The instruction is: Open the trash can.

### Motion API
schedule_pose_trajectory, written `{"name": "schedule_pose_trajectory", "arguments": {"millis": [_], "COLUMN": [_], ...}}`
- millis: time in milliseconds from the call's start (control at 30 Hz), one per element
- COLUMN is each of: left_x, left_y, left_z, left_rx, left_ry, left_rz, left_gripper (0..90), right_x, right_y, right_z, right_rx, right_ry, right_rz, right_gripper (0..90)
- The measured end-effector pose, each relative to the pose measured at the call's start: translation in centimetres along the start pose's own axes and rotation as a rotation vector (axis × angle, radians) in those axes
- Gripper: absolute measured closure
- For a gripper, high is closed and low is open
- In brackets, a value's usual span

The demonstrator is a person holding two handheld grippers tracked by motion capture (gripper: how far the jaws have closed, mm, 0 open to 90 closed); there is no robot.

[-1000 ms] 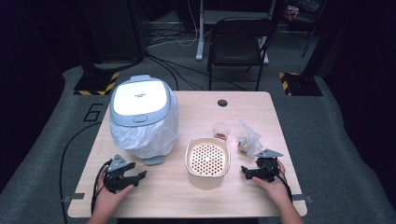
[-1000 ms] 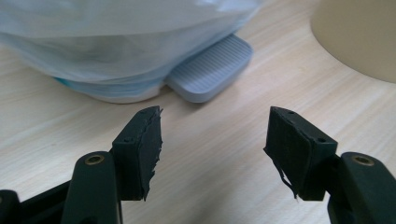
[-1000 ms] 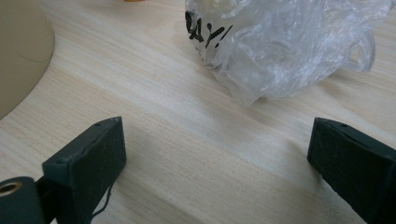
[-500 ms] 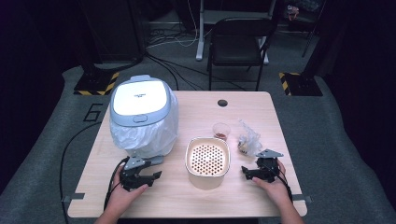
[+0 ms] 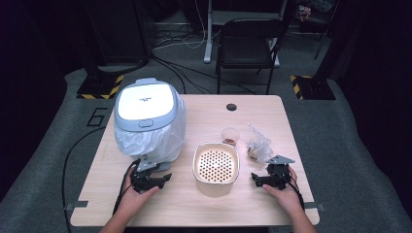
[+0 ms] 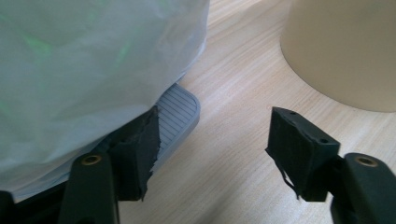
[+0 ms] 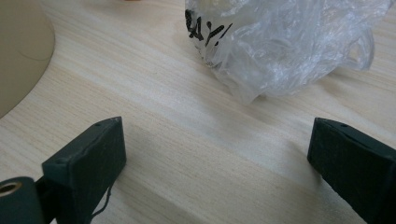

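A white and grey lidded appliance [image 5: 148, 109], wrapped in a clear plastic cover [image 6: 93, 60], stands at the table's left. My left gripper [image 5: 154, 174] sits just in front of it, open [image 6: 215, 135]. Its left jaw lies against the appliance's ribbed grey foot [image 6: 180, 109]. A cream perforated basket [image 5: 216, 167] stands at front centre. My right gripper [image 5: 265, 175] rests right of the basket, open [image 7: 219, 140] with nothing between its jaws. It faces a crumpled clear plastic bag [image 7: 280, 42] a short way ahead.
A small clear cup with something red in it [image 5: 230, 136] stands behind the basket, left of the bag [image 5: 258, 145]. A dark round hole [image 5: 231, 107] marks the wooden table [image 5: 204, 116] near its far edge. A black chair [image 5: 245, 43] stands beyond.
My left gripper has moved right and forward, from the table's front left up to the appliance's base. The right gripper has stayed put.
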State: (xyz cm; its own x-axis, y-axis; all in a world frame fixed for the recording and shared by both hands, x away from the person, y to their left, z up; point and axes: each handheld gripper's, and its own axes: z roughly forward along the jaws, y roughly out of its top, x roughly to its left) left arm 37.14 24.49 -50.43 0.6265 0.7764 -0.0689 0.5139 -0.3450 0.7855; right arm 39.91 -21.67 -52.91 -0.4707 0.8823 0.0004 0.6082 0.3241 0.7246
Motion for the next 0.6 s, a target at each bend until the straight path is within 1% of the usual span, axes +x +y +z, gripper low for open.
{"name": "schedule_pose_trajectory", "arguments": {"millis": [67,100,133,200,233,267,300,333,367,400,433,467,500,533,567,600], "left_x": [0.0,0.1,0.2,0.2,0.1,0.1,-0.2,-0.2,-0.6,-0.6,-0.9,-1.0,-1.0,-1.0,-0.7,-0.5], "left_y": [0.0,0.0,0.0,0.0,-0.2,-0.2,-0.2,-0.2,-0.2,-0.2,-0.3,-0.3,-0.2,-0.2,-0.2,-0.2], "left_z": [0.1,0.1,0.1,0.1,0.2,0.2,0.3,0.3,0.5,0.5,0.7,0.7,0.7,0.7,0.7,0.6], "left_rx": [0.007,0.012,0.003,0.002,-0.004,-0.004,0.003,0.003,0.015,0.015,0.026,0.030,0.029,0.025,0.022,0.023], "left_ry": [-0.001,-0.005,-0.011,-0.011,0.000,0.000,0.020,0.020,0.059,0.059,0.077,0.087,0.087,0.081,0.070,0.050], "left_rz": [-0.012,-0.011,-0.040,-0.039,-0.024,-0.024,-0.018,-0.018,0.050,0.050,0.088,0.097,0.089,0.060,0.048,0.026], "left_gripper": [33.5,33.5,33.9,34.1,34.2,34.2,34.0,33.9,33.9,33.9,33.9,33.8,33.7,33.6,33.7,33.8], "right_x": [0.0,0.0,0.0,0.0,0.1,0.1,0.1,0.1,0.1,0.1,0.1,0.1,0.1,0.1,0.1,0.1], "right_y": [0.0,0.0,0.0,0.0,0.0,0.0,0.0,0.0,0.0,0.0,0.0,0.0,0.0,0.0,0.0,0.0], "right_z": [0.0,0.0,0.0,0.0,0.0,0.0,0.0,0.0,0.0,0.0,0.0,0.0,0.0,0.0,0.0,0.0], "right_rx": [0.000,0.000,-0.001,0.000,0.001,0.001,0.002,0.002,0.002,0.002,0.002,0.002,0.002,0.001,0.001,0.002], "right_ry": [0.000,-0.001,0.000,0.000,-0.003,-0.003,-0.004,-0.004,-0.003,-0.003,-0.004,-0.004,-0.004,-0.004,-0.004,-0.004], "right_rz": [0.001,0.000,0.001,0.001,0.009,0.009,0.006,0.006,0.006,0.006,0.006,0.006,0.005,0.006,0.006,0.006], "right_gripper": [3.9,3.9,3.9,3.9,3.9,3.9,3.9,3.9,3.9,3.9,3.9,3.9,3.9,3.9,3.9,3.9]}}
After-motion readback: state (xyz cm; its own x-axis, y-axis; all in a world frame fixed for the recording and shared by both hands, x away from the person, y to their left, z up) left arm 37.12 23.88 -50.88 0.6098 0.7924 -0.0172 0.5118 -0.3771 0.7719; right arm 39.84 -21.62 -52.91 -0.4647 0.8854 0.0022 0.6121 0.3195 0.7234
